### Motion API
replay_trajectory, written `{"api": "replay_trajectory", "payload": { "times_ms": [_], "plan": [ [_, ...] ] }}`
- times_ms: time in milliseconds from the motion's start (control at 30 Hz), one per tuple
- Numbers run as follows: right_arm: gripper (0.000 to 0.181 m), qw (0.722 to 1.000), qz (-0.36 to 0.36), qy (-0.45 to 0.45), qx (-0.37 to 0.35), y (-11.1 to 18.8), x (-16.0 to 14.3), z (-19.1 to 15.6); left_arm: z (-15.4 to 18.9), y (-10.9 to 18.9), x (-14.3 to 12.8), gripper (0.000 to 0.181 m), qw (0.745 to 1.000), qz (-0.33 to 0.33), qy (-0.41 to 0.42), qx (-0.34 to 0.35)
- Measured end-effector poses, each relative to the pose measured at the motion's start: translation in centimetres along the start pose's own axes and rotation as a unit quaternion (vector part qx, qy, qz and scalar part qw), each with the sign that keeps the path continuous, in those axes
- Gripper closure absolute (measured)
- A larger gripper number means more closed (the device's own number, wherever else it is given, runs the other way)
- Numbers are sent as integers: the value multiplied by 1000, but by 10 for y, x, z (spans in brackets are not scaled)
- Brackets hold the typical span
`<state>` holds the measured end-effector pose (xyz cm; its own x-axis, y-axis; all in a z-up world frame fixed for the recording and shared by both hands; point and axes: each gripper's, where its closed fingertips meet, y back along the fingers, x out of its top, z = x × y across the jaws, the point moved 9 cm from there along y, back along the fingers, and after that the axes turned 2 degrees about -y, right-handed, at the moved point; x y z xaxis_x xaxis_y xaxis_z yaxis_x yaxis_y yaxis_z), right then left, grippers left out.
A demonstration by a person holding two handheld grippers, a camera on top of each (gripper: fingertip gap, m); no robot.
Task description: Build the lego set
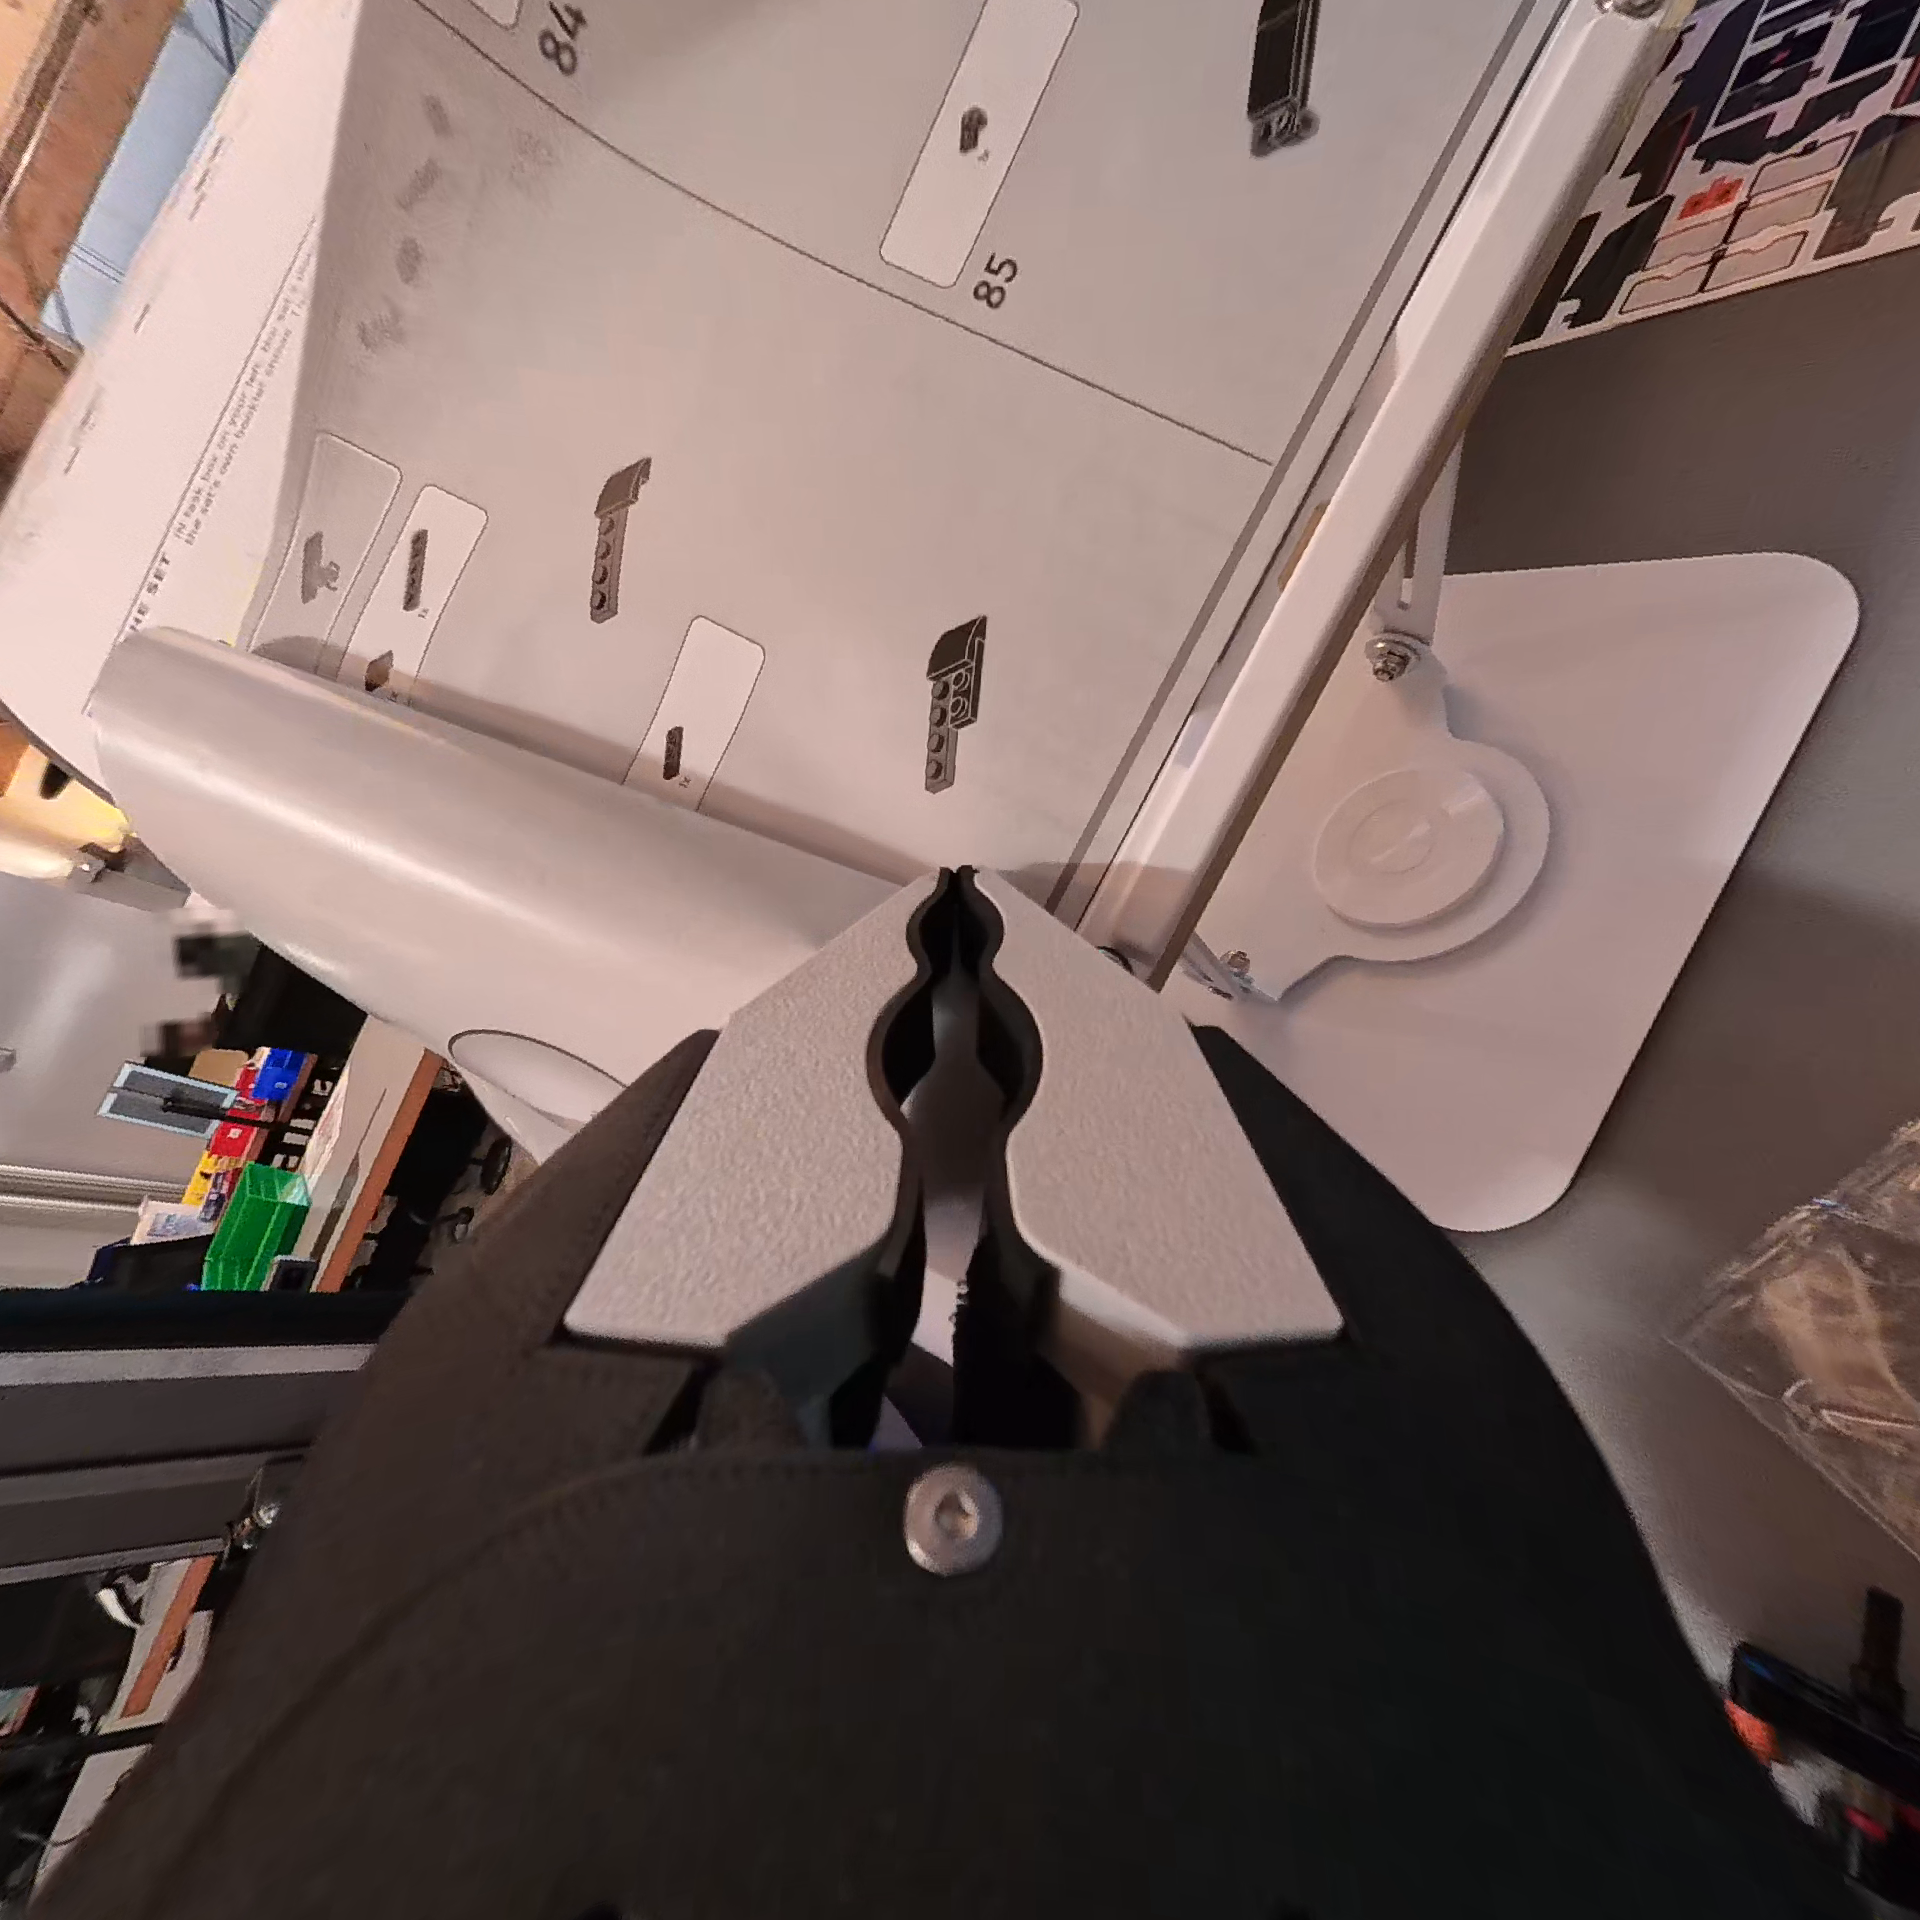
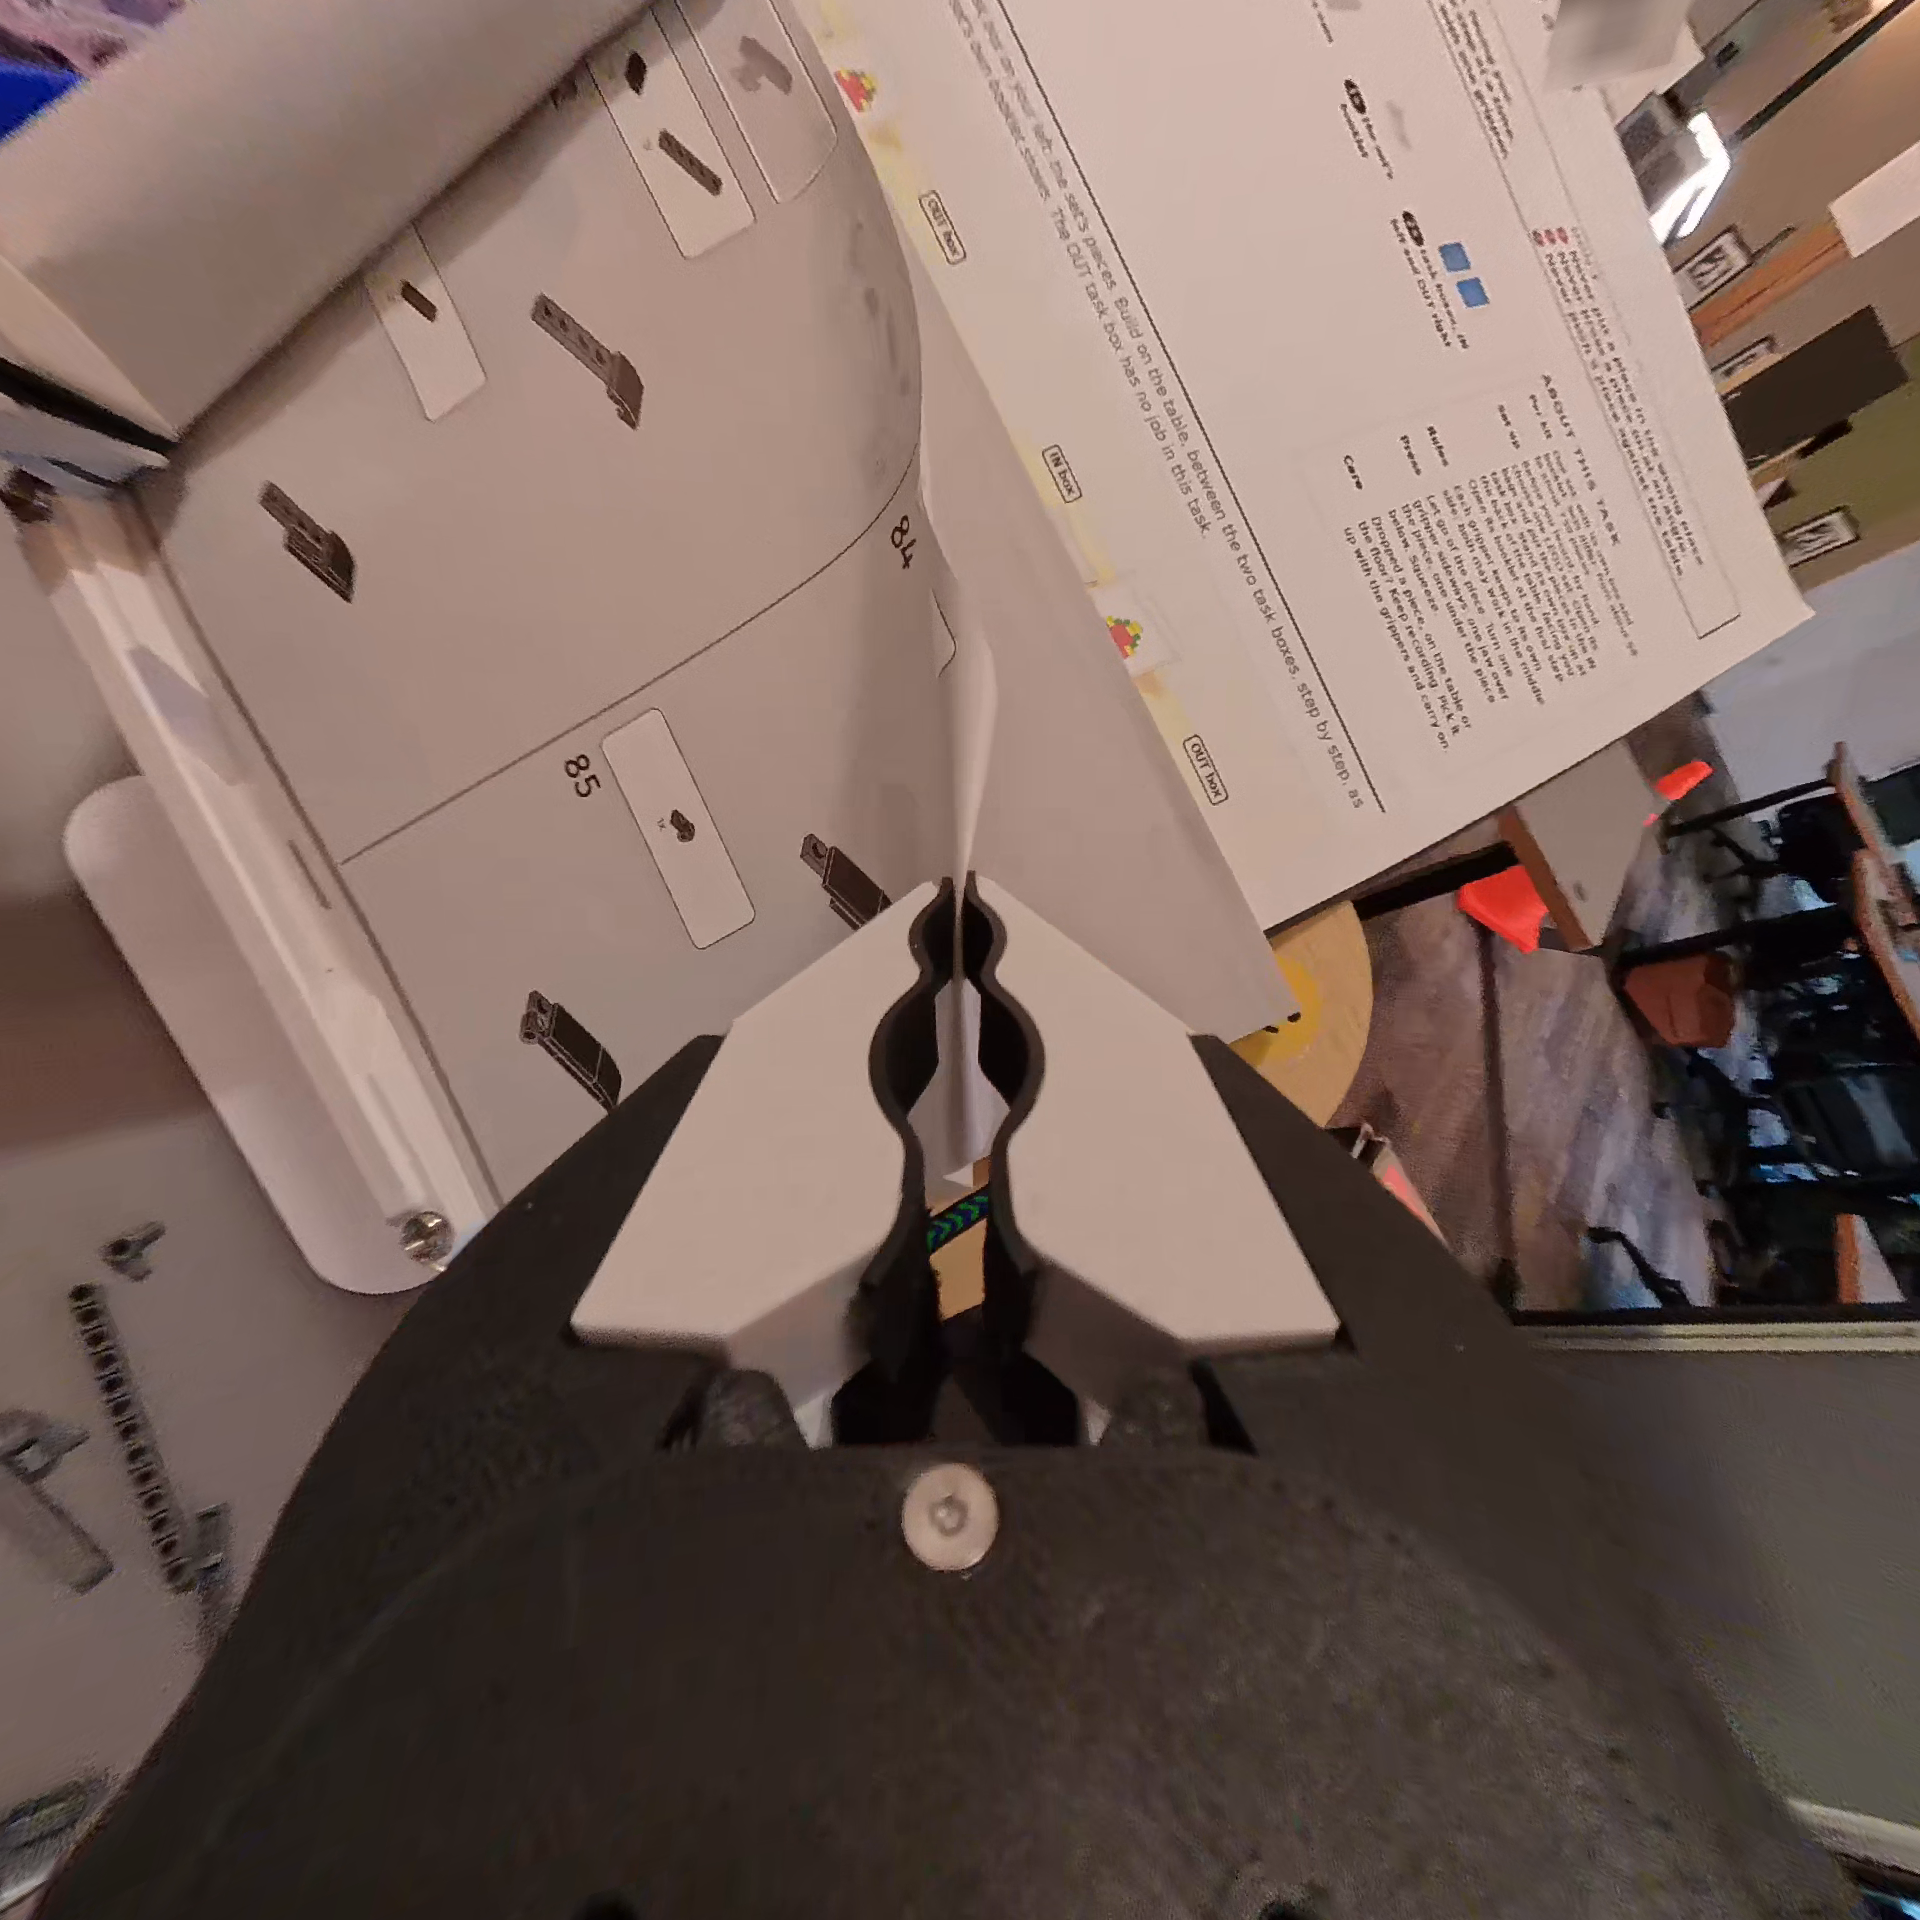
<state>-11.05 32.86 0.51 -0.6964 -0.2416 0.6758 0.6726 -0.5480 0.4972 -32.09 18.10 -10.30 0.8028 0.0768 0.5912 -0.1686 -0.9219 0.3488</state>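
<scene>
The instruction booklet (image 1: 831, 436) stands open on a white stand (image 1: 1558, 831), showing drawings of dark bricks. One page (image 1: 416, 831) curls over in front of it. My left gripper (image 1: 958, 878) is shut, with a pale strip of that page showing between its fingers. In the right wrist view the booklet (image 2: 520, 582) fills the left side, and my right gripper (image 2: 958, 885) is shut on the edge of a lifted page (image 2: 971, 727), seen edge-on. Grey Lego pieces, one a long holed beam (image 2: 125, 1423), lie on the table at the lower left.
A printed task sheet (image 2: 1351, 364) hangs behind the lifted page. A clear plastic bag (image 1: 1818, 1299) lies on the grey table at the right, a sticker sheet (image 1: 1818, 135) lies at the top right, and dark parts (image 1: 1829, 1745) at the lower right. Shelves and bins (image 1: 249, 1195) stand beyond the table. The left gripper's tips are roughly 20 centimetres from the right gripper's.
</scene>
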Motion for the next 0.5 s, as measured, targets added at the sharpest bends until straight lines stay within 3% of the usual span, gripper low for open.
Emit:
{"api": "replay_trajectory", "payload": {
  "times_ms": [200,500],
  "plan": [
    [181,998,18,-48,46,10,5,9,1,0,1,181,1000,-4,-2,1],
    [181,997,12,-58,51,10,6,12,1,0,1,181,1000,-12,-10,0]
  ]
}}
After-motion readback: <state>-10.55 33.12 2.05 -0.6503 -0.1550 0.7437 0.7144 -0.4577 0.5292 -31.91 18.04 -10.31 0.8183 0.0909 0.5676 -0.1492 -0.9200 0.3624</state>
